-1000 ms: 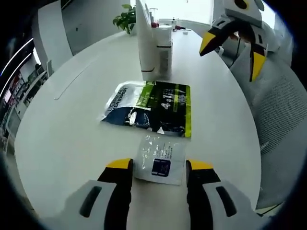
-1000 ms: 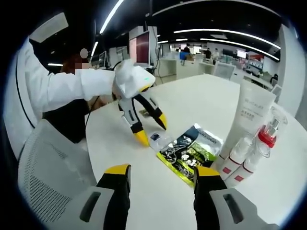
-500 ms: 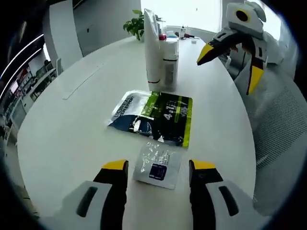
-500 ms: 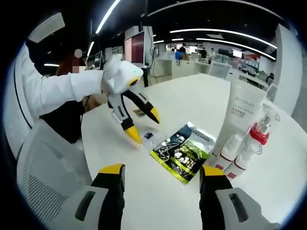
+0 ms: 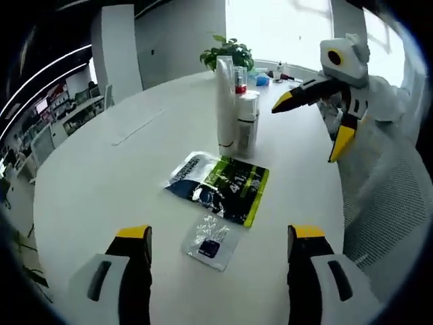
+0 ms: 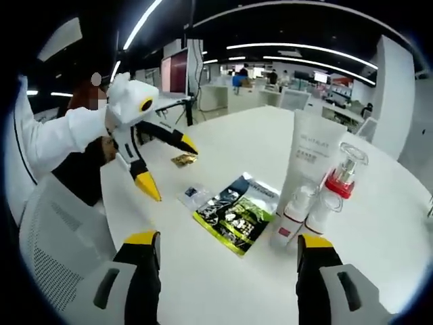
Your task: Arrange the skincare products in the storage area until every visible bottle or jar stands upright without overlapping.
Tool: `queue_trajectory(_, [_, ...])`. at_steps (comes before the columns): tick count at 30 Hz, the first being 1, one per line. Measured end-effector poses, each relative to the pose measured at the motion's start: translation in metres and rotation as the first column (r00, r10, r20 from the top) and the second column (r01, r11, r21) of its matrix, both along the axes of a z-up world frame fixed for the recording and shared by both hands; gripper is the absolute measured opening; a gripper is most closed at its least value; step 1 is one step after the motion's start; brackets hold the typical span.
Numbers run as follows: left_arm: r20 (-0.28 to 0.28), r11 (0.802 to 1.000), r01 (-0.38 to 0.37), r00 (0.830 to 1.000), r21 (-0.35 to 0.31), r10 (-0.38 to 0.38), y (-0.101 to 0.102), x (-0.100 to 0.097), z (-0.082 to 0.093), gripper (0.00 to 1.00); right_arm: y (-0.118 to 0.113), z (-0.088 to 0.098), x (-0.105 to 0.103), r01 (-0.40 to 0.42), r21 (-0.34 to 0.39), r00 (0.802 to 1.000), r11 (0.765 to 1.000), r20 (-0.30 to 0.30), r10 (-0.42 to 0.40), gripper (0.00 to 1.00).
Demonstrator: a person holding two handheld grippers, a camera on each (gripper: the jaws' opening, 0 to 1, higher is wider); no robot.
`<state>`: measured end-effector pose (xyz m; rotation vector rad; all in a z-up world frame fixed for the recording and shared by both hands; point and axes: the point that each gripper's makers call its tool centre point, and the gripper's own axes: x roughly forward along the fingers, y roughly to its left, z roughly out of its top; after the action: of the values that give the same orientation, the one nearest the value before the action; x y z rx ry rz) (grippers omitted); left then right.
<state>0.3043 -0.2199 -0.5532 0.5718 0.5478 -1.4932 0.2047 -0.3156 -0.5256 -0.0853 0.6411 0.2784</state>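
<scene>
Both claws, left (image 5: 216, 237) and right (image 6: 226, 242), apart and empty; small gold packet (image 6: 183, 160) in right gripper view.

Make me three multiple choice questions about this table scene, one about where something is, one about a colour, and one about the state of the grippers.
1. Where does the small clear sachet lie?
A. beside the flat green and black pouch
B. on top of the tall white tube
C. on a chair

2. What colour is the pump bottle's collar?
A. blue
B. red
C. green

3. How do the left gripper and right gripper stand?
A. both open and empty
B. both shut
C. left holds the tube

A: sachet lies flat on the white table next to the pouch.
B: the collar shows red.
A: the fingers stand wide apart, holding nothing.
</scene>
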Motion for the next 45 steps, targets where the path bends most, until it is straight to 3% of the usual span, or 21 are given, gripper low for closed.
queue_trajectory(3, [-0.036, 0.999, -0.038, 0.999, -0.017, 0.037, 0.005, -0.006, 0.006, 0.8, -0.004, 0.002, -0.001, 0.012, -0.009, 1.0, 1.0, 0.005, -0.012, 0.89])
queue_trajectory(6, [-0.031, 0.998, -0.059, 0.998, -0.033, 0.058, 0.009, -0.008, 0.01, 0.85, -0.009, 0.007, -0.001, 0.024, -0.02, 0.999, 1.0, 0.03, -0.024, 0.89])
queue_trajectory(10, [-0.059, 0.992, -0.113, 0.992, -0.059, 0.109, 0.012, -0.014, 0.018, 0.92, -0.016, 0.011, -0.002, 0.042, -0.031, 0.998, 0.999, 0.038, -0.041, 0.98])
queue_trajectory(18, [-0.014, 0.992, -0.107, 0.994, -0.072, 0.107, 0.018, -0.031, 0.029, 0.99, -0.017, 0.021, -0.009, 0.05, -0.028, 0.996, 0.998, 0.071, -0.048, 0.99])
queue_trajectory(25, [-0.037, 0.983, -0.15, 0.988, -0.106, 0.147, 0.019, -0.028, 0.039, 0.99, -0.018, 0.026, -0.011, 0.053, -0.042, 0.995, 0.998, 0.087, -0.049, 0.99])
queue_trajectory(31, [-0.073, 0.978, -0.189, 0.98, -0.089, 0.183, 0.022, -0.033, 0.038, 0.99, -0.015, 0.029, -0.011, 0.056, -0.035, 0.993, 0.998, 0.104, -0.052, 1.0])
queue_trajectory(45, [-0.047, 0.964, -0.236, 0.972, -0.124, 0.231, 0.027, -0.037, 0.047, 0.99, -0.011, 0.029, -0.018, 0.035, -0.05, 0.995, 0.998, 0.094, -0.03, 1.0])
